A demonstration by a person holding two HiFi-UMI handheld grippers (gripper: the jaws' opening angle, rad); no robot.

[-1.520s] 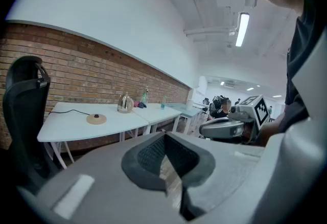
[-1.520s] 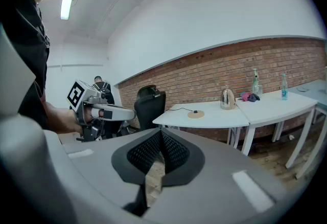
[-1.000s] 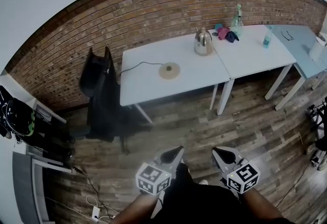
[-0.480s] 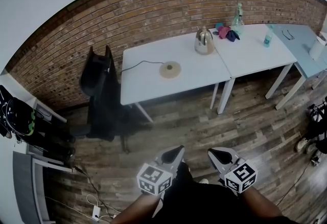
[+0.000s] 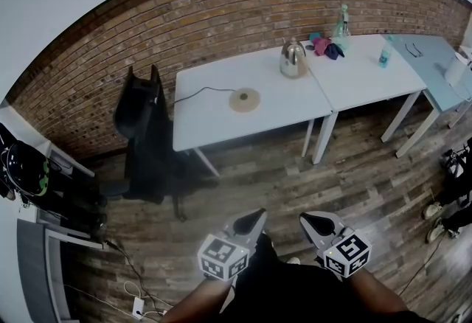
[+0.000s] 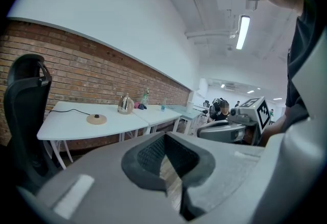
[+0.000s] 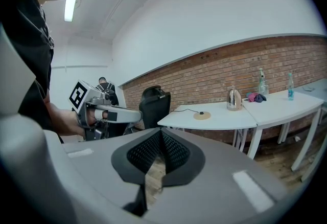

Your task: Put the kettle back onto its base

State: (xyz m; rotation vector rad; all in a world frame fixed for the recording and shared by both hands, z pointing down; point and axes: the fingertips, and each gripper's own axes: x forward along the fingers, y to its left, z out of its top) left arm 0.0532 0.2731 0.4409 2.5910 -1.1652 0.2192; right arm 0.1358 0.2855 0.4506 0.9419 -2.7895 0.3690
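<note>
Black office chair (image 5: 144, 126) stands off the white tabletop's (image 5: 210, 121) left edge. The base (image 5: 244, 100) lies mid-tabletop, with the kettle (image 5: 293, 60) well apart from it, near the right edge. Open wooden floor (image 5: 287, 178) lies before the left tool (image 5: 254, 217) and right tool (image 5: 310, 220), both pressed together and empty.

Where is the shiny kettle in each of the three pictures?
Head view: kettle upper middle, on the white table.
Left gripper view: kettle small, left of middle.
Right gripper view: kettle small, right of middle.
Shared landmark: the round base on that table, seen in all three.
</note>
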